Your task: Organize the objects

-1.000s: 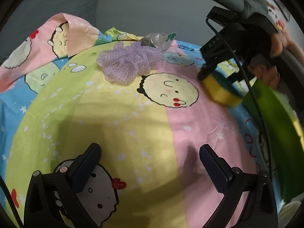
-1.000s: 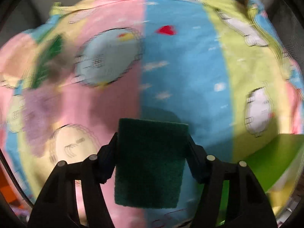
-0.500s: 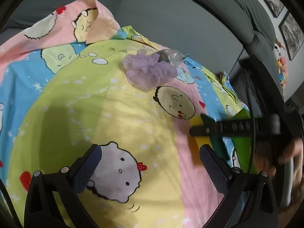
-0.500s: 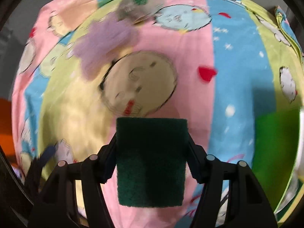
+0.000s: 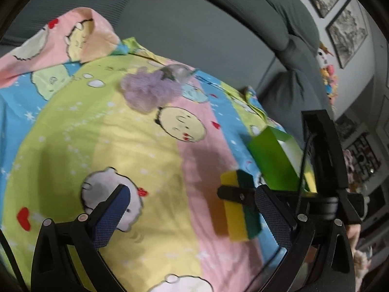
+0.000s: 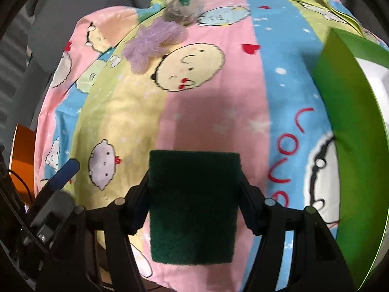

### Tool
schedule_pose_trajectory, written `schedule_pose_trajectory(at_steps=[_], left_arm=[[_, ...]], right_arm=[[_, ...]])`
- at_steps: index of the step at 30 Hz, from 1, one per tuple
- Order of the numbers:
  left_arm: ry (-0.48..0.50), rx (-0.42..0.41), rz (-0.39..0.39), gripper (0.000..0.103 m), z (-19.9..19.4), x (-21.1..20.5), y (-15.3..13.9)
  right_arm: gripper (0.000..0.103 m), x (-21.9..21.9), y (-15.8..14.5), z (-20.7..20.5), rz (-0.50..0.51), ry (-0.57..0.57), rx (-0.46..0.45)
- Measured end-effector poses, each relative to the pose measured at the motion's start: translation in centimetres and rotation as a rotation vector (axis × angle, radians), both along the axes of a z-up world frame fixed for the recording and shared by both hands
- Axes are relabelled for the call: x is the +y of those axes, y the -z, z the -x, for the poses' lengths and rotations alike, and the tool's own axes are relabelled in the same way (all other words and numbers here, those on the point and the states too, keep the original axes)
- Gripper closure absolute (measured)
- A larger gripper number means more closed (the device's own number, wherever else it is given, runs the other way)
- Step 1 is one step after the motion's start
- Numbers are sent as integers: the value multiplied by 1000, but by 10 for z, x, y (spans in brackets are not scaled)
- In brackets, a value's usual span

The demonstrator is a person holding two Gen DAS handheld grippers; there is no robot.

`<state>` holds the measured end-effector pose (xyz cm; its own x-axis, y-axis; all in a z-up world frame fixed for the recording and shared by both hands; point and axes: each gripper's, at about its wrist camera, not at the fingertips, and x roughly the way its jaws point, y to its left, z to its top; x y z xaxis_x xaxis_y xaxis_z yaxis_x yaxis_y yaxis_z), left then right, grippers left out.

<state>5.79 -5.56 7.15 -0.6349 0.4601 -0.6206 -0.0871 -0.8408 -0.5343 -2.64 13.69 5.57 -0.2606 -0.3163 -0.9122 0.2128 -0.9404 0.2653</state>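
A yellow sponge with a dark green scouring face [image 6: 194,206] sits between the pads of my right gripper [image 6: 194,192]. The jaws are opening slightly, but the pads still touch both its sides. In the left wrist view that sponge [image 5: 239,211] hangs above the pink stripe of the cartoon bedsheet [image 5: 136,146], beside a green box [image 5: 272,160]. My left gripper [image 5: 192,194] stands open over the sheet with nothing between its fingers. A purple mesh puff [image 5: 150,90] lies at the far end of the sheet, against a clear plastic packet [image 5: 177,71].
The green box [image 6: 345,121] is open-topped with a white inside and stands at the sheet's right edge. A grey sofa back [image 5: 194,24] runs behind the sheet. An orange object [image 6: 23,150] shows at the left. One blue pad of the left gripper [image 6: 65,172] pokes in low on the left.
The right gripper has carried the sponge from near the puff toward me, to just beside the green box. The left gripper has lifted and tilted, so more of the sofa and room shows.
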Motion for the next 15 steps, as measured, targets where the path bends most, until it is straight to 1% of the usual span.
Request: schedule_pose_trajectory(at_steps=[3, 5, 7, 8, 11, 15], left_arm=[[30, 33, -53, 1, -5, 6, -1], [45, 42, -71, 1, -7, 8, -1], [47, 41, -74, 1, -8, 9, -1], [46, 41, -72, 1, -8, 9, -1], [48, 37, -86, 1, -9, 10, 1], [45, 22, -68, 1, -8, 18, 3]], right_arm=[[38, 2, -2, -2, 26, 23, 36], [33, 5, -5, -4, 32, 26, 55], [18, 12, -10, -6, 5, 49, 88], [17, 15, -13, -8, -20, 66, 114], [16, 23, -24, -12, -44, 66, 169], [16, 35, -36, -17, 27, 53, 206]])
